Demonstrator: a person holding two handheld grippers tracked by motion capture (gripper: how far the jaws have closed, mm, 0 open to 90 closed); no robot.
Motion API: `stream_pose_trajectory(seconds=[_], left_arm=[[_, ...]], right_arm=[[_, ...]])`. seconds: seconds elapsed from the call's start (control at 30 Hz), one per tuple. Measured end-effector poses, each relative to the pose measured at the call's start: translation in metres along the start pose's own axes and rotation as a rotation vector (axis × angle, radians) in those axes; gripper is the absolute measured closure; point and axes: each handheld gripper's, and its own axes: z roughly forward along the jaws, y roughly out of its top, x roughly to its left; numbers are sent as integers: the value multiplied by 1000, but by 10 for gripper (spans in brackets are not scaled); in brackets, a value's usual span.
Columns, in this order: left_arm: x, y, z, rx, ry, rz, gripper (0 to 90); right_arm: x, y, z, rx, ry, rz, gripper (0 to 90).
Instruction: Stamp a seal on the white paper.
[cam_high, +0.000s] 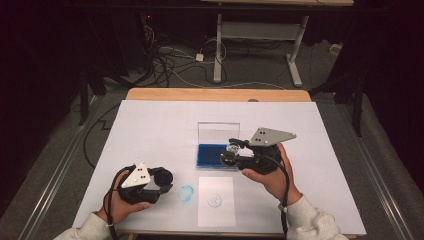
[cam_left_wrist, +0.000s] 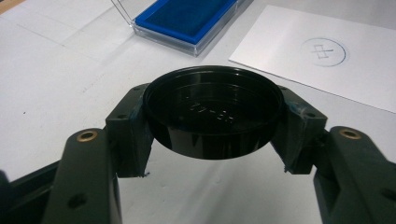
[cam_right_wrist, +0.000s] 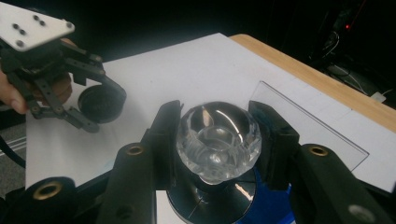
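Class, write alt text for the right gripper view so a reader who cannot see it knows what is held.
The right gripper clamps a clear faceted knob on a round black stamp above the blue ink pad. Farther left, the left gripper holds a round black cap over the white sheet.

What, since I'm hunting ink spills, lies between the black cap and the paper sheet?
A pale blue smudge on the white cover lies between the cap and the sheet; the high view shows it.

Dim lab, loose floor cables, adjustable desk
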Motion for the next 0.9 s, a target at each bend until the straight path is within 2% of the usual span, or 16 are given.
stream_pose_trajectory(seconds=[0.03,0.07,0.47,0.7,0.9], left_arm=[[0,0,0,-1,0,1,367],[1,1,-1,14,1,23,367],[-3,3,0,25,7,32,367],[-2,-1,-2,33,20,20,367],[-2,-1,-2,36,21,22,367]], right_arm=[[2,1,-2,-1,4,-6,567],[3,1,-3,-4,7,-11,568],[16,0,-13,-14,31,-26,567],[23,-6,-7,-2,52,-30,568],[33,-16,1,21,75,-46,567]])
